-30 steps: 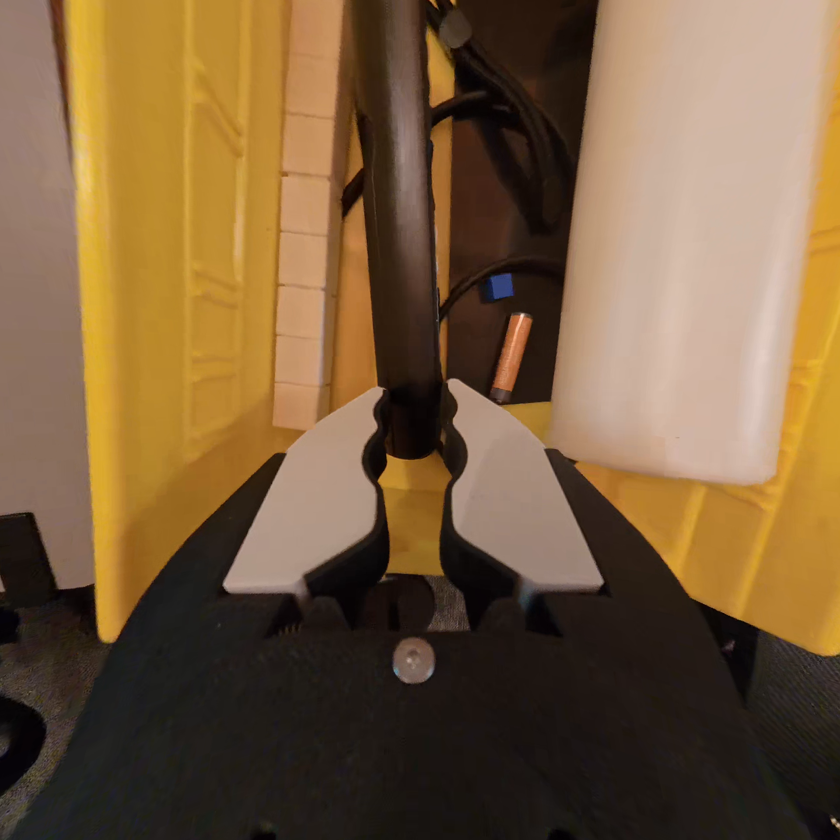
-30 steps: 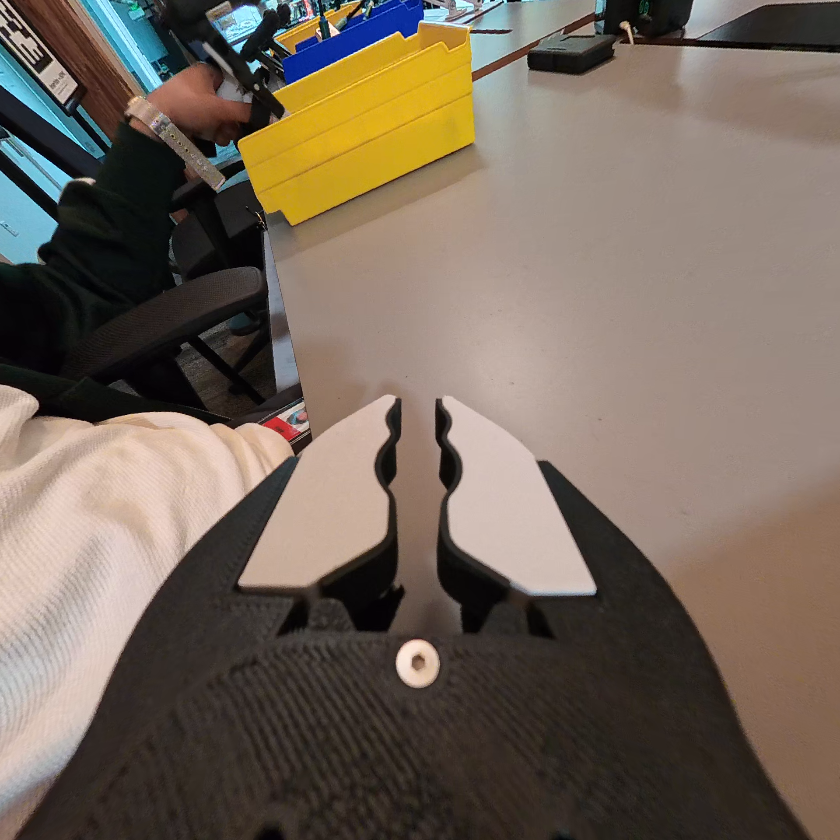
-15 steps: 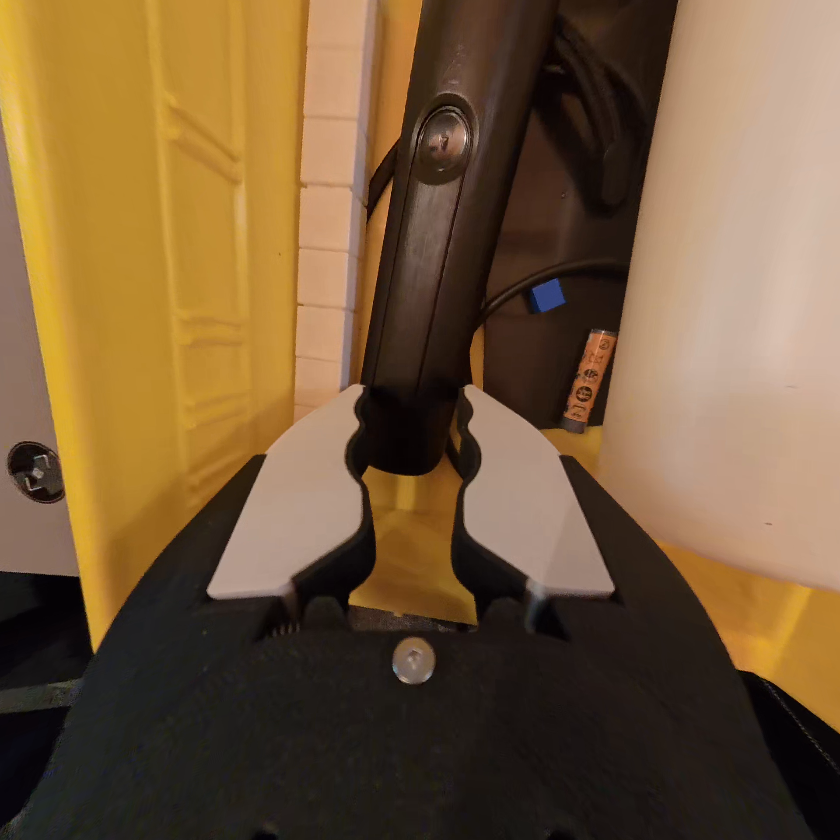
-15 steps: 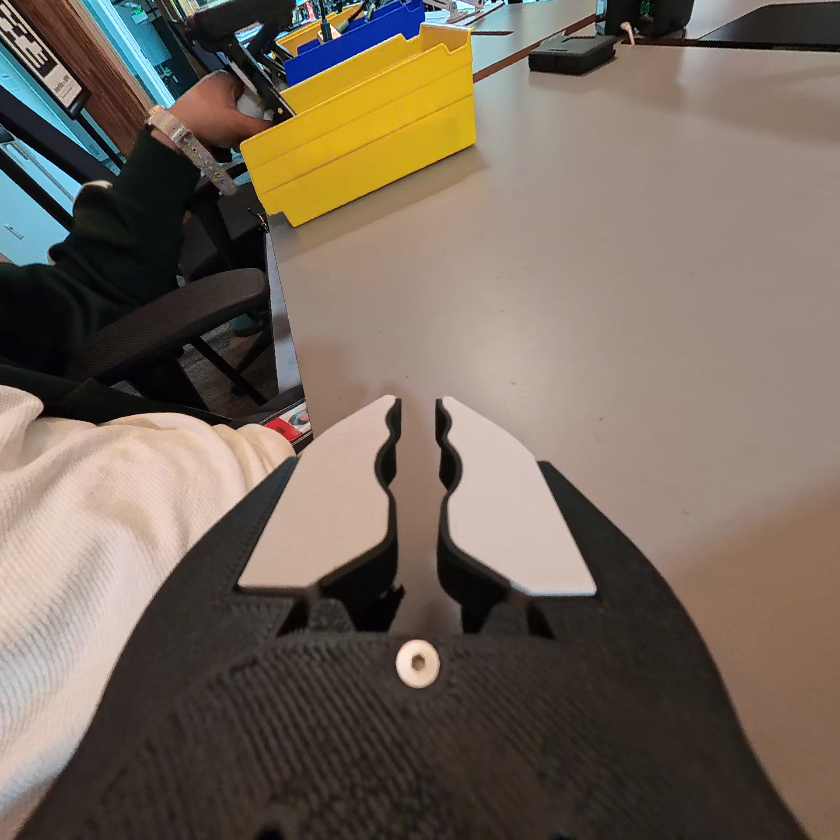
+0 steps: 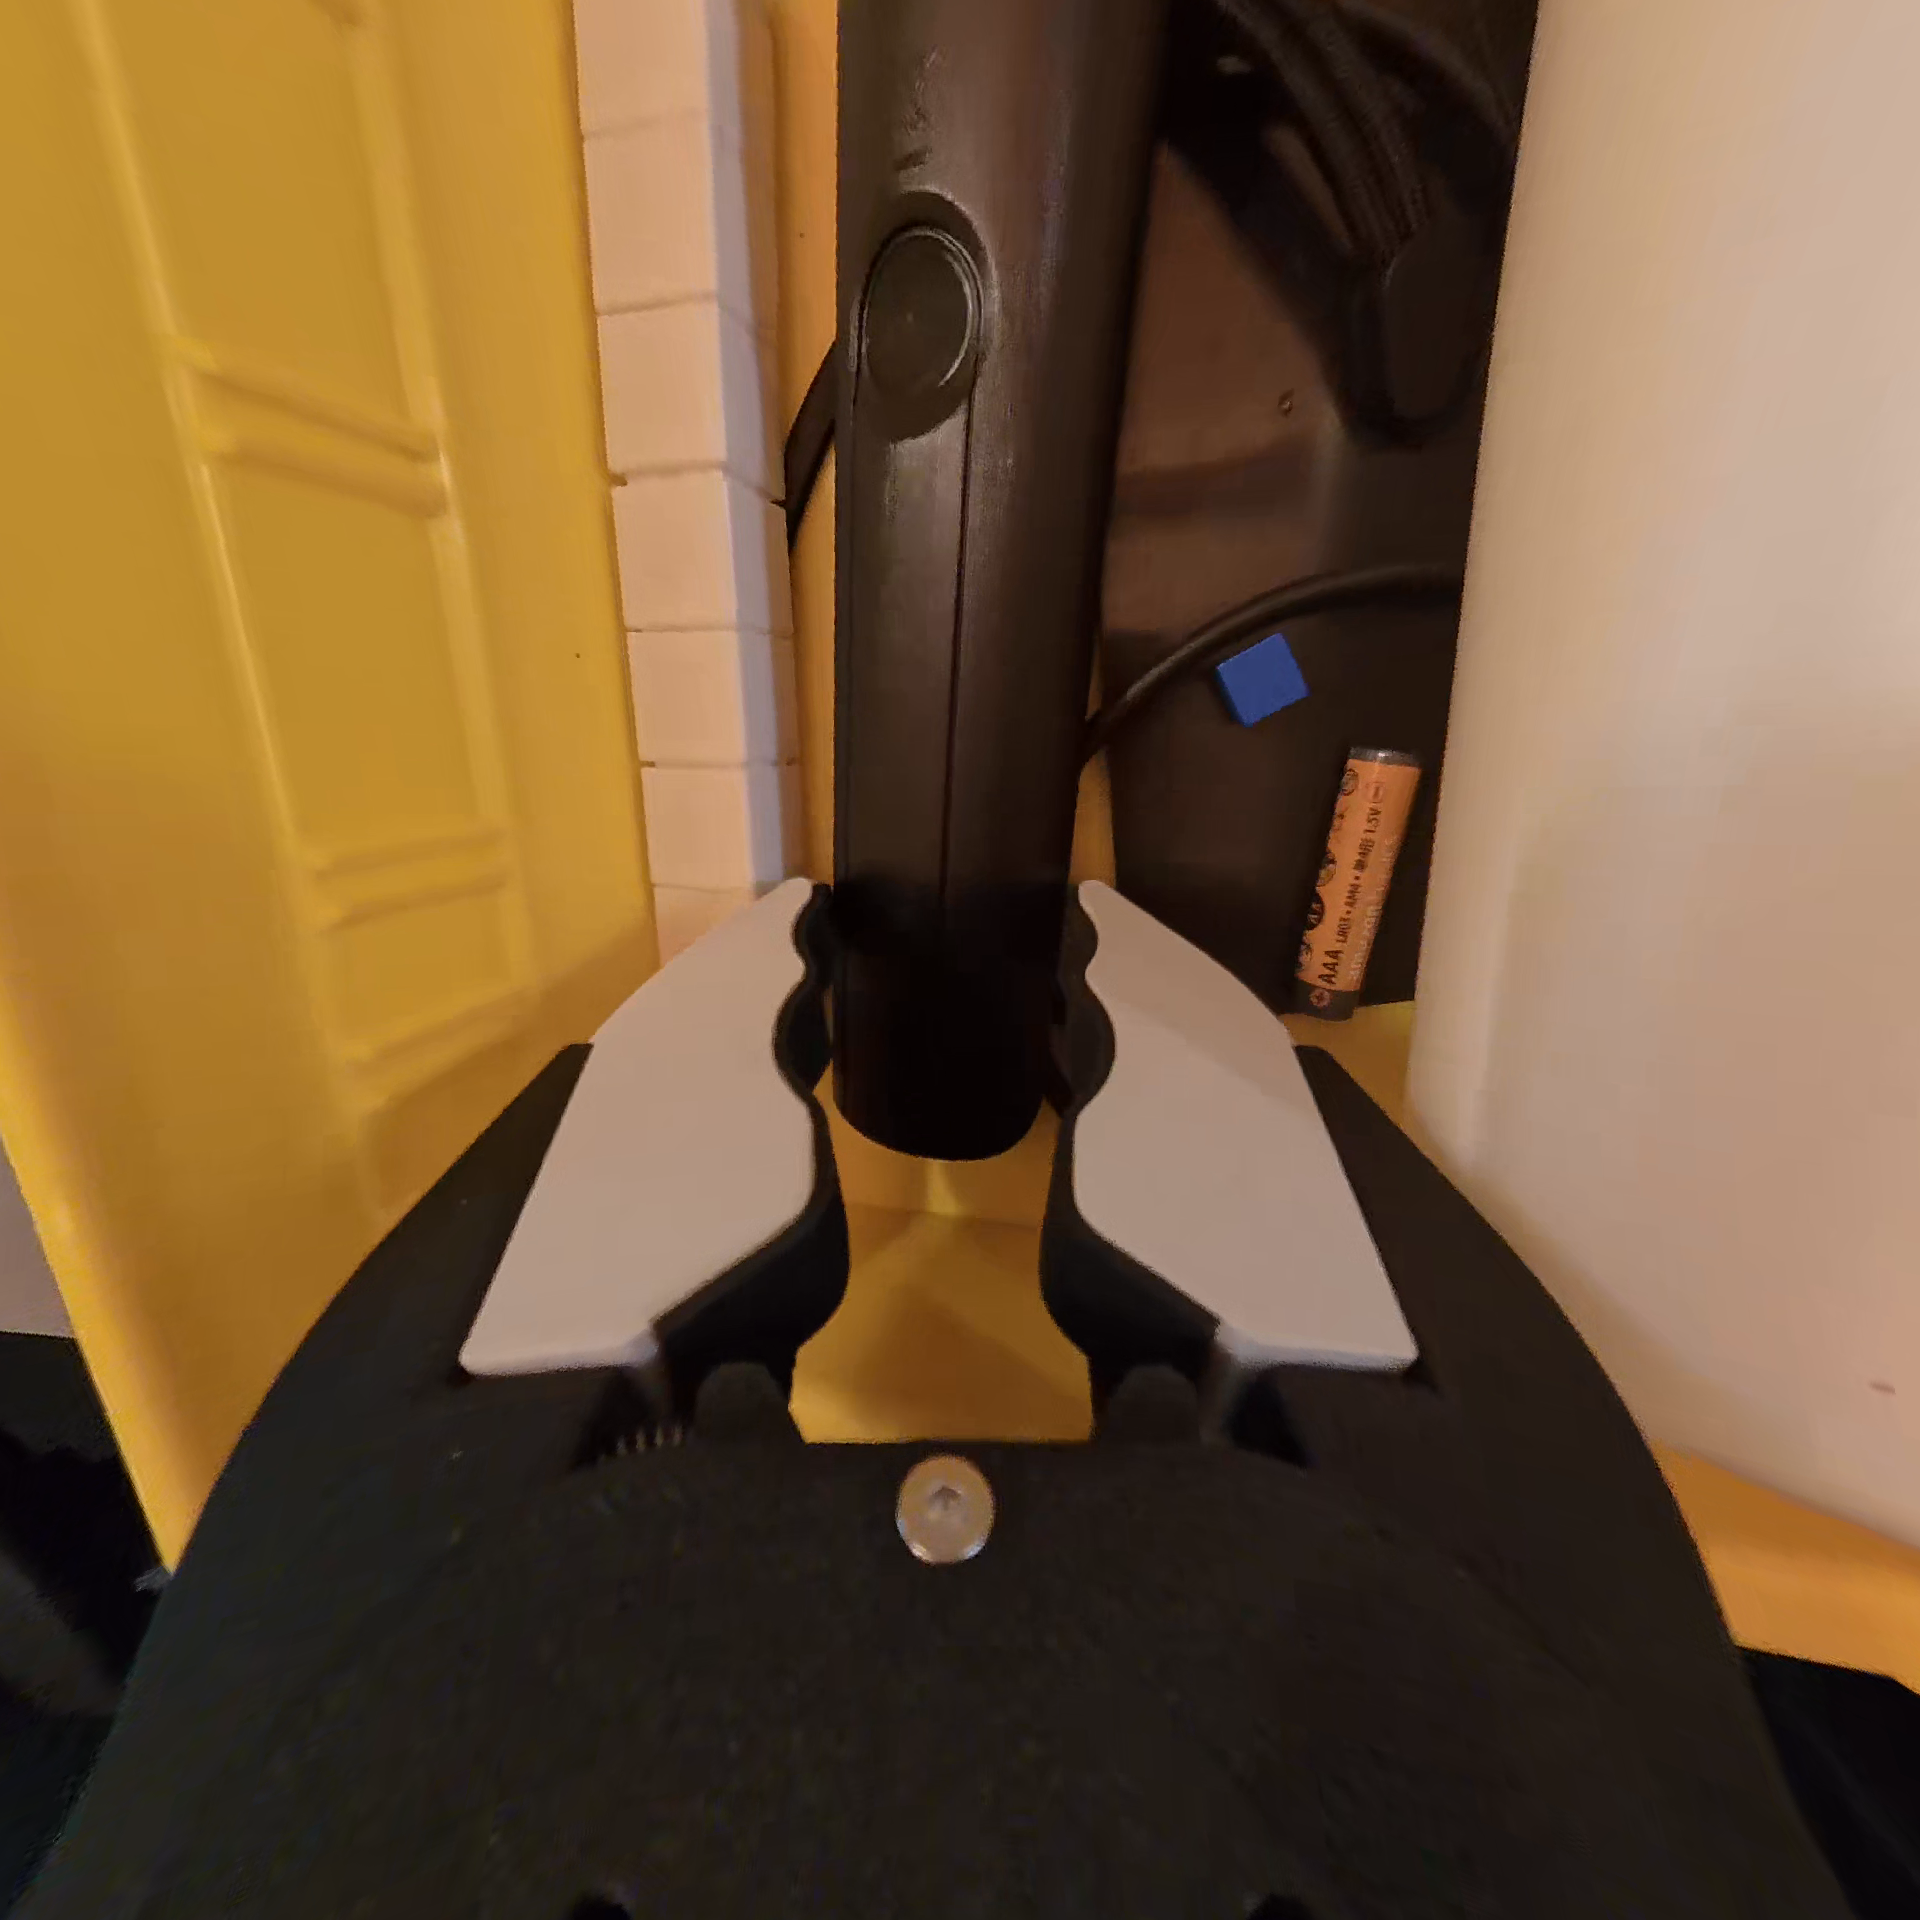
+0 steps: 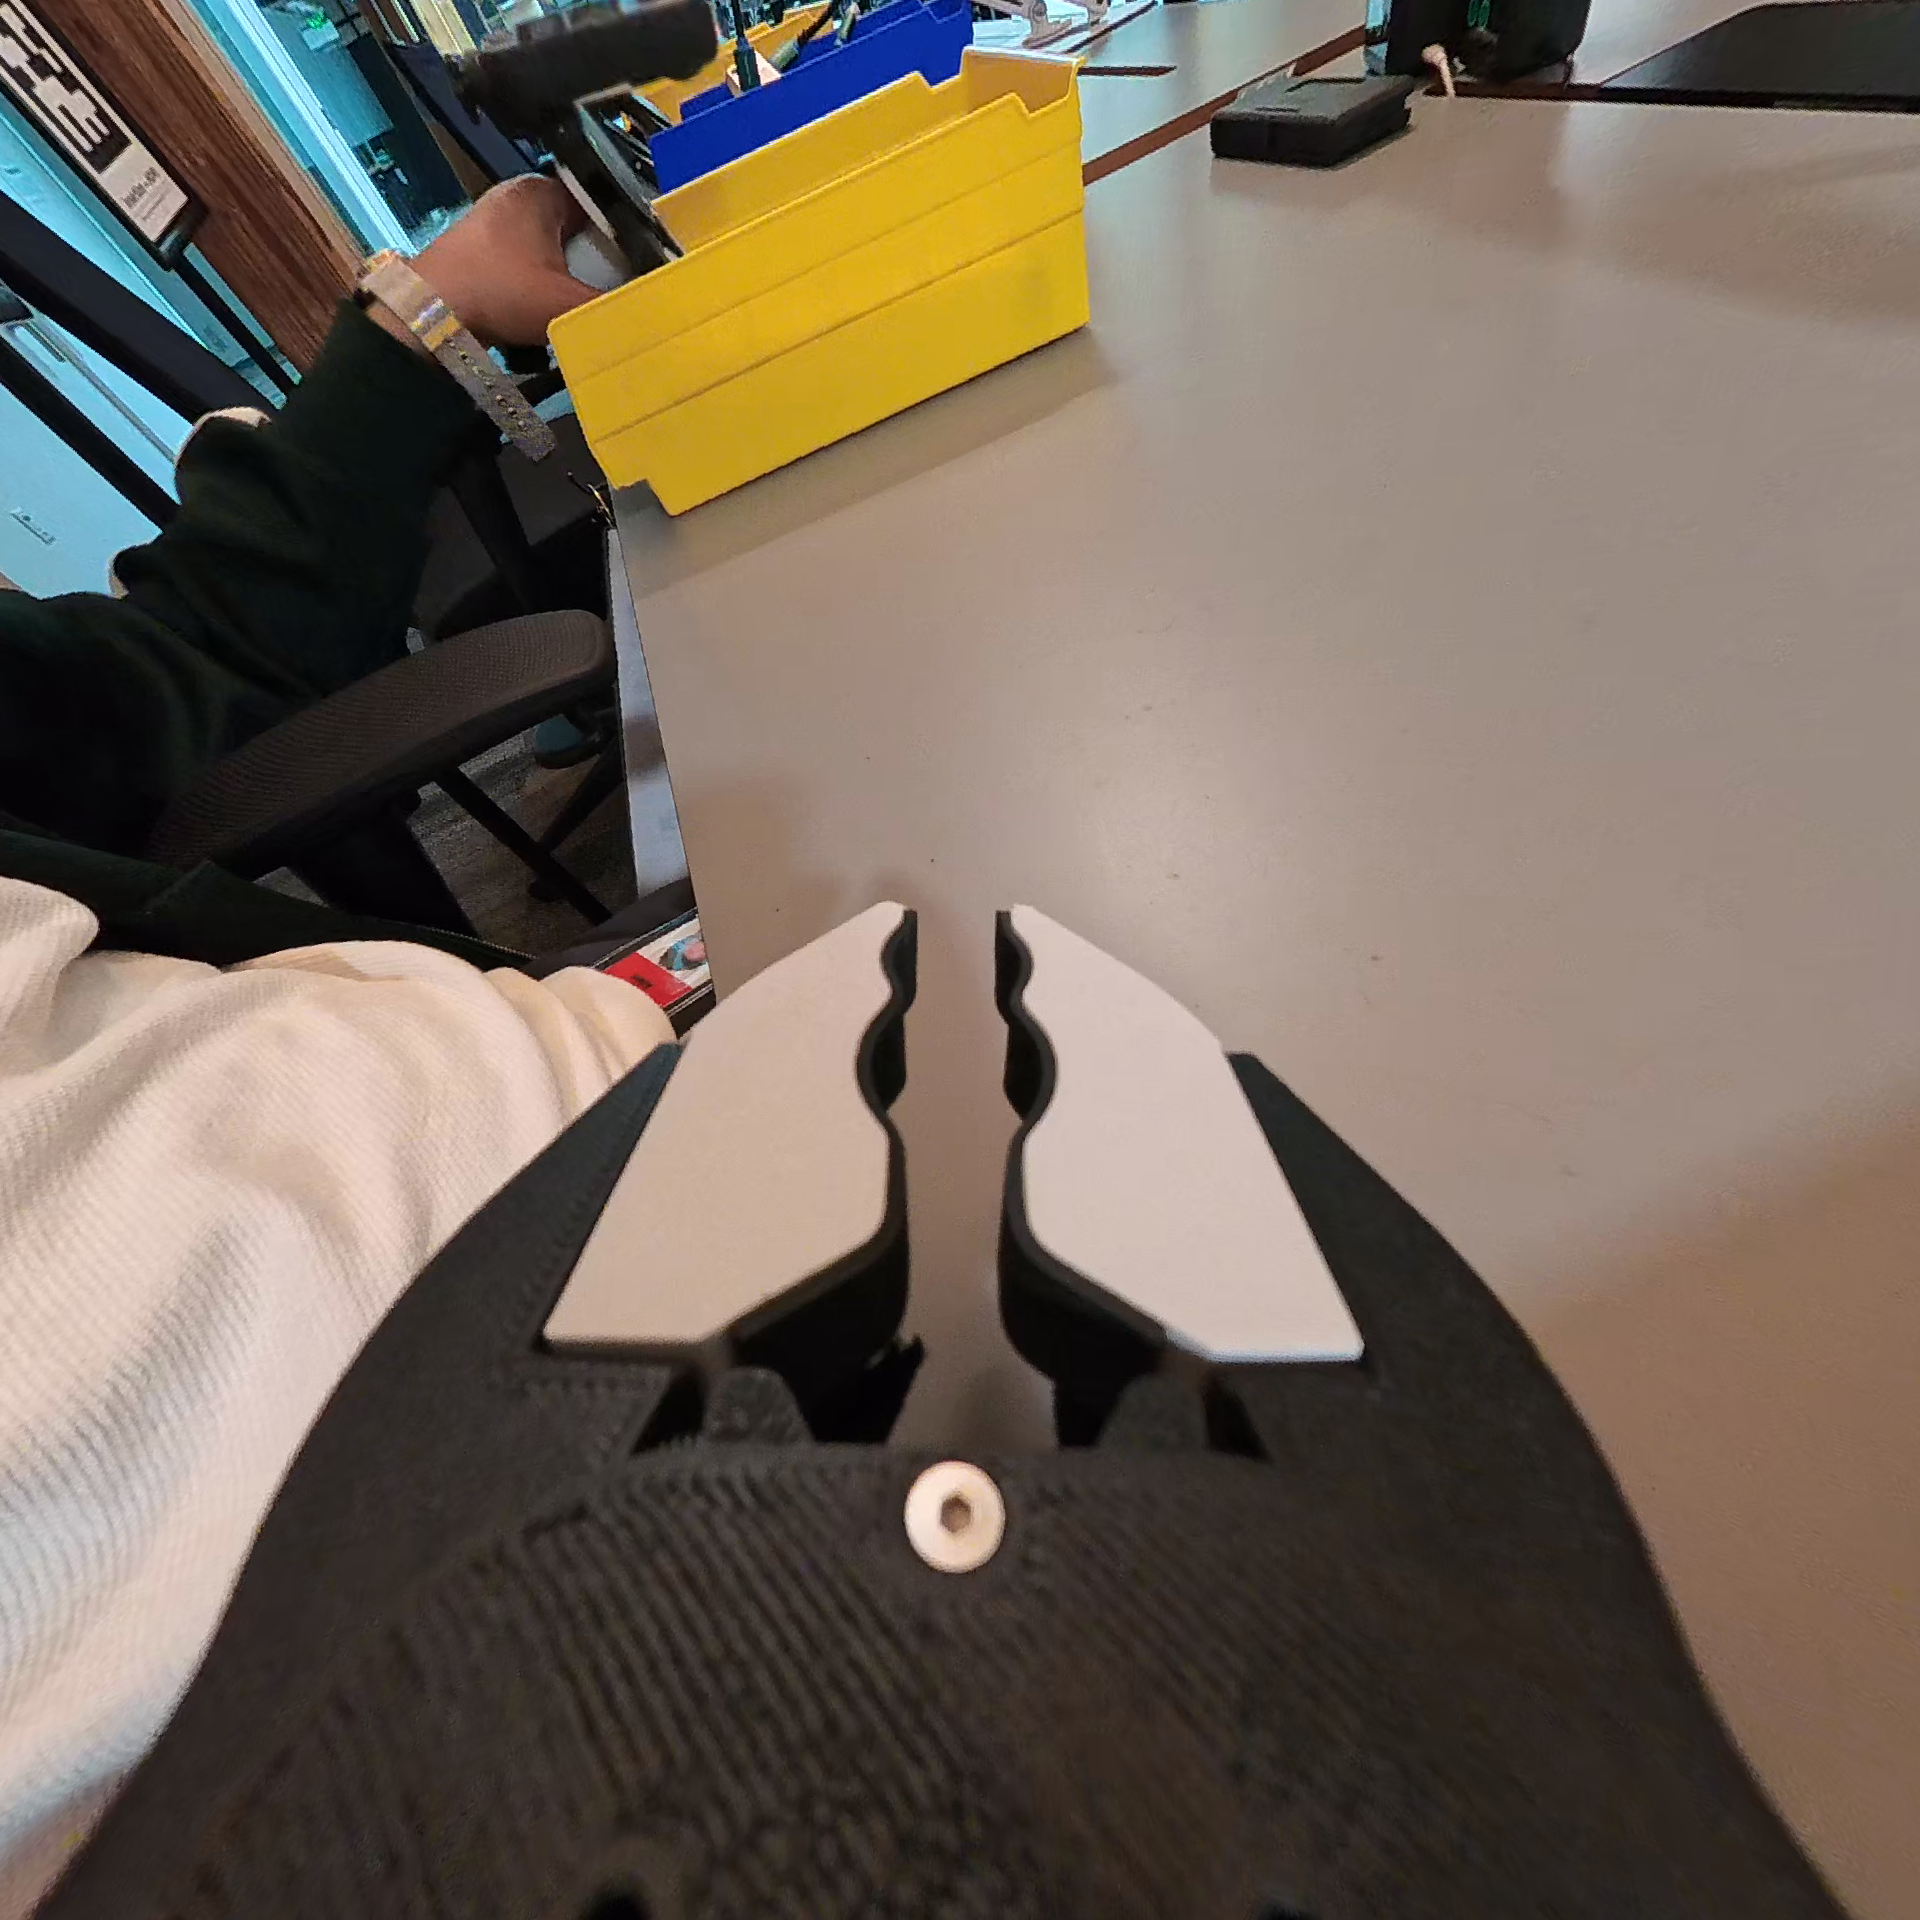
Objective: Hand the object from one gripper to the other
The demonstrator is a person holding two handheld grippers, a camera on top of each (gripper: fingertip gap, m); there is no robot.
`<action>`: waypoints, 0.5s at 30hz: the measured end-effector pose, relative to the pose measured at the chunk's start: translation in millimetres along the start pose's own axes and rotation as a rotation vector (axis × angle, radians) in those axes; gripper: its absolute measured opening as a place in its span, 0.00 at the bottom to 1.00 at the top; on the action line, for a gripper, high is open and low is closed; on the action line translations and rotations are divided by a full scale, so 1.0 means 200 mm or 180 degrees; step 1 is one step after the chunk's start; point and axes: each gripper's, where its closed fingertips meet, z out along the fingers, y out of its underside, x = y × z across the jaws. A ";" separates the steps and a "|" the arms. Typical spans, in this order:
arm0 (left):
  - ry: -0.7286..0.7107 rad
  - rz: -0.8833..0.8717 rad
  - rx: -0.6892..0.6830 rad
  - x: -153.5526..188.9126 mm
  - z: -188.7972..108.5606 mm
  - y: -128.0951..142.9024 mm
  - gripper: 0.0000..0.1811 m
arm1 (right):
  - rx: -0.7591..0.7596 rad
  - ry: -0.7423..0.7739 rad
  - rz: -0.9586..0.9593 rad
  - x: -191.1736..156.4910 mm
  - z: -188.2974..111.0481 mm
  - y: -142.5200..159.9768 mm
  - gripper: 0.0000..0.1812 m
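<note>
The left gripper (image 5: 945,935) is poking into the yellow bin (image 5: 260,623), its two fingers standing either side of the butt end of a fat black handle (image 5: 951,675). The grey fingertips (image 5: 727,997) look like they touch the handle's sides, but whether they actually squeeze it I can't tell from here. So the task's thing sits inside the bin, between those jaws, running away from the camera.

Going left to right in that bin: the yellow side wall, then a row of pale white blocks (image 5: 675,520) stacked along it, then the handle with a round dark button on it, then some black cable (image 5: 1195,665) looping behind, a tiny blue cube (image 5: 1260,678), an orange-and-grey battery (image 5: 1351,883) standing on end, and a big white cylinder (image 5: 1683,727) filling the right side.

From the right wrist view, you see the same bin (image 6: 831,312) far off at the left corner of the grey table (image 6: 1351,623), a blue bin (image 6: 810,94) behind it, and a hand (image 6: 509,260) in a dark sleeve holding the left gripper at its front edge. The right gripper (image 6: 956,925) hangs over bare tabletop, well apart from the bin, jaws nearly together with just a narrow slit between, holding nothing. A white sleeve (image 6: 260,1195) sits at its left, and a black chair armrest (image 6: 416,707) beyond that.
</note>
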 end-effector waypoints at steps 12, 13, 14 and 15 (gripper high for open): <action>0.1226 -0.0748 0.0759 0.10 -0.17 -0.07 0.22 | -0.0002 -0.0006 0.0012 0.00 0.00 0.00 0.08; 0.1249 -0.0771 0.0835 0.10 -0.19 -0.08 0.22 | -0.0005 -0.0005 0.0007 0.00 0.00 0.00 0.08; 0.1281 -0.0785 0.0903 0.10 -0.21 -0.09 0.22 | -0.0009 -0.0003 0.0002 0.00 0.01 0.00 0.08; 0.1312 -0.0787 0.0964 0.10 -0.23 -0.10 0.22 | -0.0011 -0.0002 -0.0002 0.00 0.01 0.00 0.08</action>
